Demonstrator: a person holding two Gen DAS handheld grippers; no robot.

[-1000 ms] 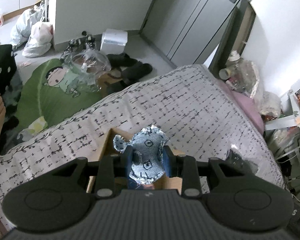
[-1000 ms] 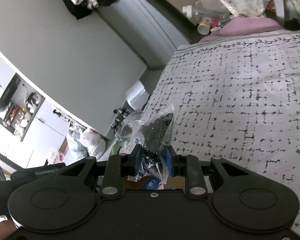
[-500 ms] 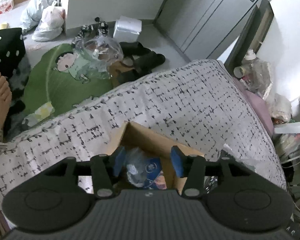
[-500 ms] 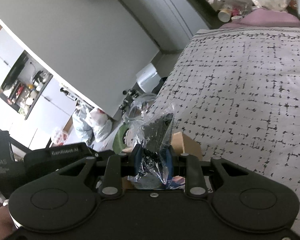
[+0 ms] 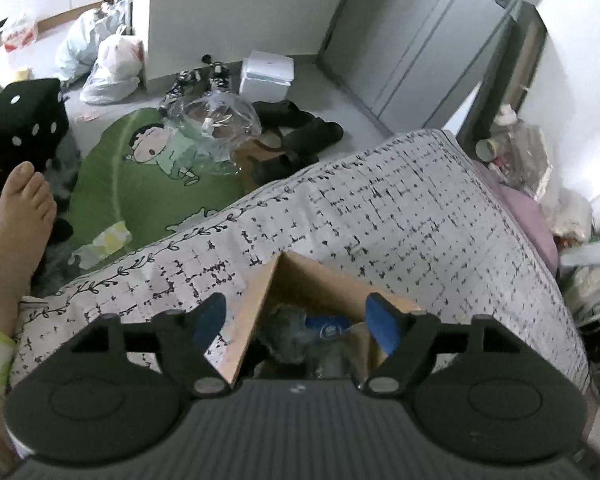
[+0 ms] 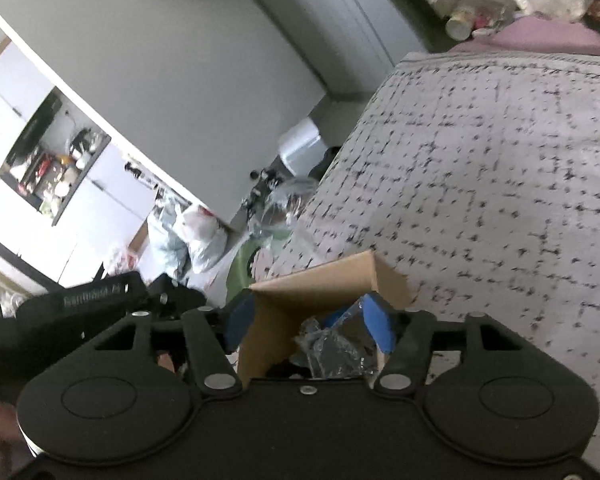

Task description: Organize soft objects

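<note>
An open cardboard box (image 5: 256, 304) stands on the patterned bedspread (image 5: 400, 220). My left gripper (image 5: 296, 320) is open and empty just above the box. The blue-grey soft toy (image 5: 288, 334) lies inside the box under it, next to a blue packet (image 5: 326, 330). In the right wrist view the box (image 6: 324, 280) is also below my right gripper (image 6: 310, 322), which is open. The clear plastic bag with a dark item (image 6: 336, 350) lies in the box between its fingers, free of them. The left gripper's body (image 6: 96, 296) shows at the left there.
The bed ends at the left, with a green cartoon mat (image 5: 148, 176), a crumpled clear bag (image 5: 212, 116), dark slippers (image 5: 304, 132) and a white box (image 5: 266, 74) on the floor. A bare foot (image 5: 16, 216) is at the far left. Clutter (image 5: 516, 148) lines the bed's right side.
My left gripper opened and dropped the soft toy into the box. My right gripper moved over the box, opened and let the plastic bag fall in.
</note>
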